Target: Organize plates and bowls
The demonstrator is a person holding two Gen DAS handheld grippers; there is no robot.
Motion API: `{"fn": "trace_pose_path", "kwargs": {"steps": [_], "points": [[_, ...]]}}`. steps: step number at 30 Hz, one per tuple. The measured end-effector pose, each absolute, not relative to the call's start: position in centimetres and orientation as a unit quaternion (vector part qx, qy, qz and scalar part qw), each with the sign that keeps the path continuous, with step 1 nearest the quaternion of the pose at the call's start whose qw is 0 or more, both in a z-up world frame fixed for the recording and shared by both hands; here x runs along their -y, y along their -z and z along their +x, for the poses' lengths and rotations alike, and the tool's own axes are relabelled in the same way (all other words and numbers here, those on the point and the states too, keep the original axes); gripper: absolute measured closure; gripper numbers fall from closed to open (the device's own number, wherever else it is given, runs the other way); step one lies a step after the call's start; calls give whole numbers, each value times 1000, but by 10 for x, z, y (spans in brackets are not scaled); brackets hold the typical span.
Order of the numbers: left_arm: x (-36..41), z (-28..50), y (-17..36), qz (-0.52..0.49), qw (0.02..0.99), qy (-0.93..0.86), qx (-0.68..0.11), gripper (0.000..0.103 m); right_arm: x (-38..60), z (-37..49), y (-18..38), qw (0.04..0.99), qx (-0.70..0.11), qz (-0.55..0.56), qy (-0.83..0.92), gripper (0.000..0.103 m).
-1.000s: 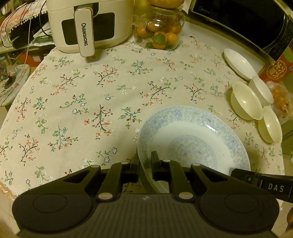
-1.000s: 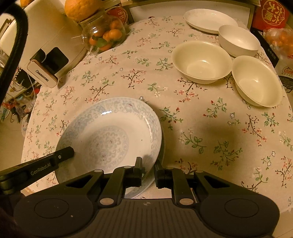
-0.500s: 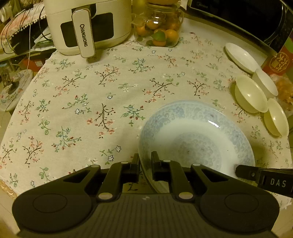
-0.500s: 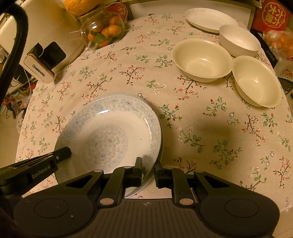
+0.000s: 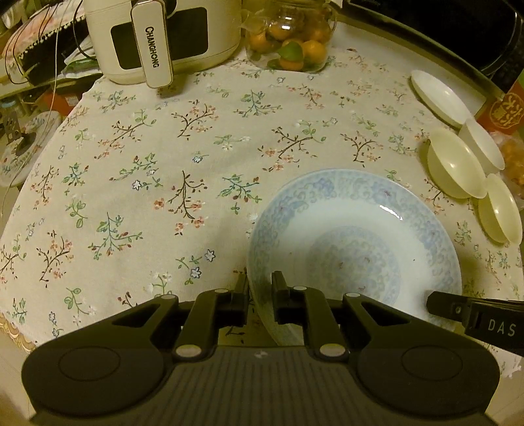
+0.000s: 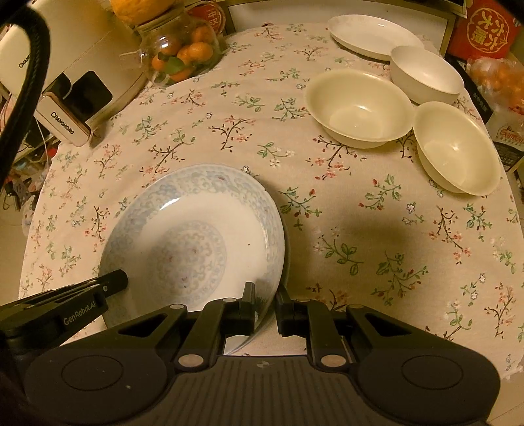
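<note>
A wide blue-patterned plate (image 5: pixel 353 249) (image 6: pixel 196 242) is over the flowered tablecloth, close to the near edge. My left gripper (image 5: pixel 260 285) is shut on its near-left rim. My right gripper (image 6: pixel 265 293) is shut on its near-right rim. Each gripper's finger also shows at the plate's far side in the other view. A dark shadow runs under the plate's right edge. At the back right are two cream bowls (image 6: pixel 358 108) (image 6: pixel 455 147), a white bowl (image 6: pixel 425 73) and a white plate (image 6: pixel 373 36).
A white air fryer (image 5: pixel 163 32) and a glass jar of oranges (image 5: pixel 290 42) stand at the back of the table. A red box (image 6: pixel 491 29) and a bag of oranges (image 6: pixel 497 78) crowd the right edge. Flowered cloth (image 5: pixel 147 170) lies bare to the left.
</note>
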State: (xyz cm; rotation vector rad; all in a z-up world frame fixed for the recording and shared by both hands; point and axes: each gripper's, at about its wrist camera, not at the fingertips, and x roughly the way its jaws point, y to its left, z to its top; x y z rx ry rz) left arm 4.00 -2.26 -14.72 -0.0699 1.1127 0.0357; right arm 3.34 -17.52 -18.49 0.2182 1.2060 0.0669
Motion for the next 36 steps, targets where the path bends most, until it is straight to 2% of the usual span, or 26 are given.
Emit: {"fn": "trace_pose_path", "kwargs": {"steps": [11, 19, 24, 31, 32, 36], "points": [[21, 41, 148, -36, 845, -16, -533, 90, 180, 33, 184, 817, -565, 107, -29, 81], [17, 42, 150, -42, 842, -24, -537, 78, 179, 34, 185, 816, -567, 106, -28, 81], [16, 43, 153, -55, 837, -19, -544, 74, 185, 34, 186, 816, -566, 113, -21, 69], [18, 46, 157, -79, 831, -1, -551, 77, 190, 37, 195, 794, -585, 161, -36, 68], [19, 46, 157, -79, 831, -3, -551, 77, 190, 37, 196, 791, -586, 169, -40, 65], [17, 47, 157, -85, 830, -3, -551, 77, 186, 38, 196, 792, -587, 165, -35, 68]]}}
